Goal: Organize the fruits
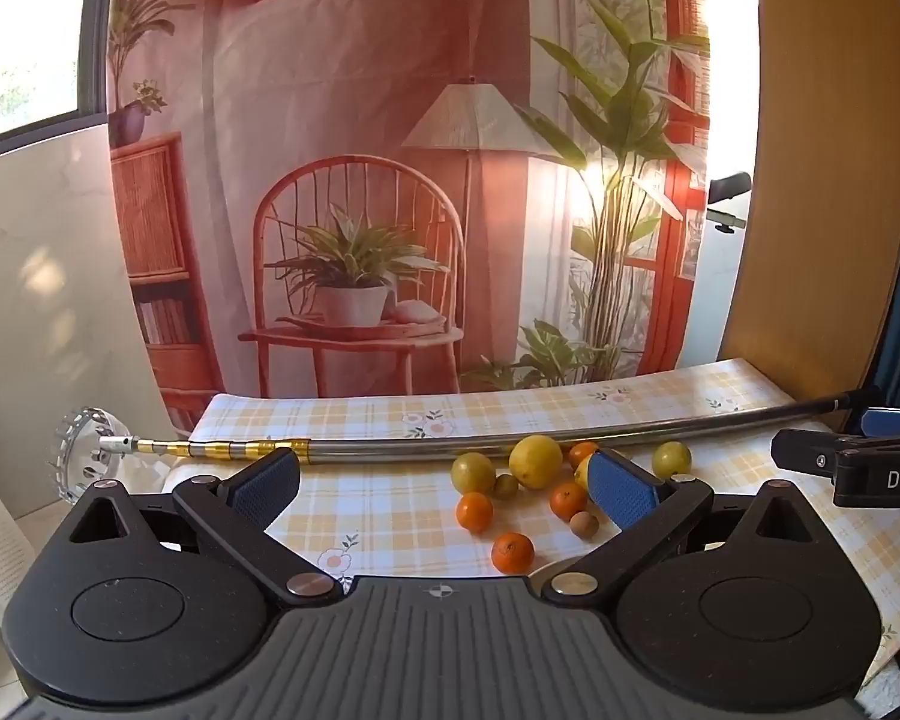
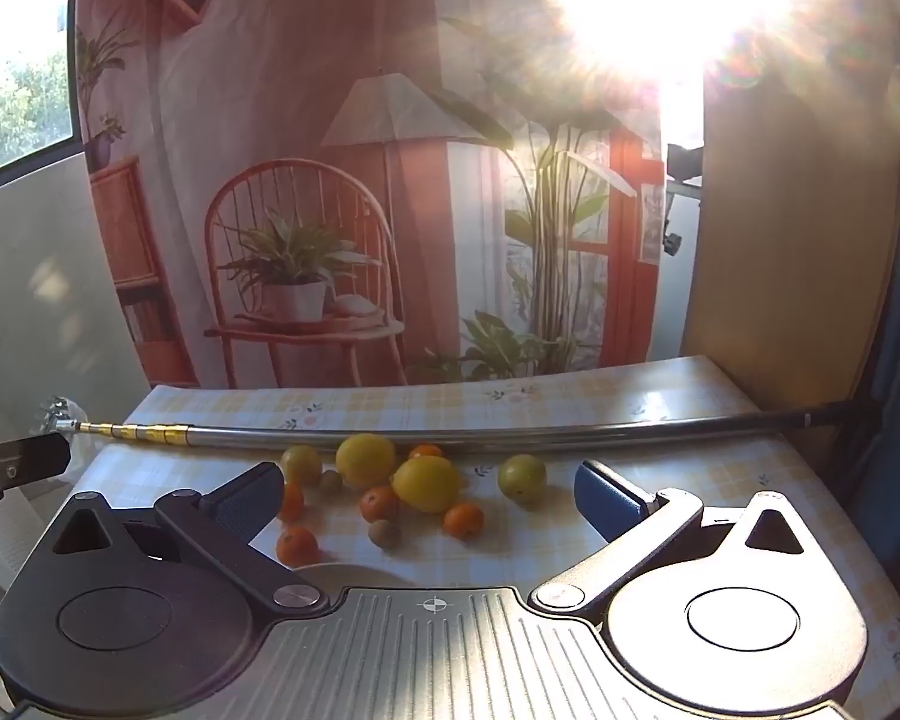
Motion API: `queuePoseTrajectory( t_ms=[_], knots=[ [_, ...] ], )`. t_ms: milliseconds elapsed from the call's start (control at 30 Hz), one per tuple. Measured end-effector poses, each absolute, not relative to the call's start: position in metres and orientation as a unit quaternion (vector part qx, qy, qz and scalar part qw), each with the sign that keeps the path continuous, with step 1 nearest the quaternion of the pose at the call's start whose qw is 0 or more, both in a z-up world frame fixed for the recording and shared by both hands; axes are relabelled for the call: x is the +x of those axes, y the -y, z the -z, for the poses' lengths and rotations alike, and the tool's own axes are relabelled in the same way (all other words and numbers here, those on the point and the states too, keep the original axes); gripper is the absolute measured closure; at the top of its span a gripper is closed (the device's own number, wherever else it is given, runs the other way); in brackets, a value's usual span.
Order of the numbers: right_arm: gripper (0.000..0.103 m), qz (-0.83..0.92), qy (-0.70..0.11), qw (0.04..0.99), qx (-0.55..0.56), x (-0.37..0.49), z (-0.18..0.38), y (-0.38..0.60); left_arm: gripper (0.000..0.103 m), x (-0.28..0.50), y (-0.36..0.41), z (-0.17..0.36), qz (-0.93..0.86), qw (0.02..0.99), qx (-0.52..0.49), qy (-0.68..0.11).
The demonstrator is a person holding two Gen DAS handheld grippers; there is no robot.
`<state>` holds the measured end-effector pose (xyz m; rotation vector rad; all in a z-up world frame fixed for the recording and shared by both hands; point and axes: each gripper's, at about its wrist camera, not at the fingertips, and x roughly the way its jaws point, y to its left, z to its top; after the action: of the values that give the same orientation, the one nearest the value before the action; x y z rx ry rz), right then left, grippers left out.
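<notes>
Plainly, both tools were held with their fingers spread and nothing between them. The left gripper (image 1: 444, 483) was seen poised low over the near edge of the checked tablecloth (image 1: 390, 516), and the right gripper (image 2: 429, 495) was held likewise, just beside it on the right. Ahead of both, the fruit was found loose on the cloth in one cluster: a small orange (image 1: 512, 552) lay nearest the left gripper, slightly right of its centre line, with a small brown fruit (image 1: 584, 524) just beyond it. From the right gripper the same cluster was seen straight ahead and a little left, a large lemon (image 2: 426, 483) lying almost on its centre line, its long axis set crosswise to the fingers. A green-yellow fruit (image 2: 522, 478) was set apart to the right. Behind the cluster a long metal pole (image 2: 450, 435) was laid across the table. A pale rim, perhaps a bowl (image 2: 342, 571), was glimpsed below the fruit. The right gripper was judged better placed for the lemon.
</notes>
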<state>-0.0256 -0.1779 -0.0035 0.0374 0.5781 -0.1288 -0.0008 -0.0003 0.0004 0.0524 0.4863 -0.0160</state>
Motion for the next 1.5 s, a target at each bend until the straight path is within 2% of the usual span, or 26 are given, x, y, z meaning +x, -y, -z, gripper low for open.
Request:
queuePoseTrajectory(
  t_ms=[1500],
  knots=[
    [0.0, 0.066, -0.283, 0.957, 0.015, -0.0264, 0.0035, 0.1783, 0.0, -0.0051, -0.0027, -0.0018, -0.012, 0.973, 0.025, -0.228]
  ],
)
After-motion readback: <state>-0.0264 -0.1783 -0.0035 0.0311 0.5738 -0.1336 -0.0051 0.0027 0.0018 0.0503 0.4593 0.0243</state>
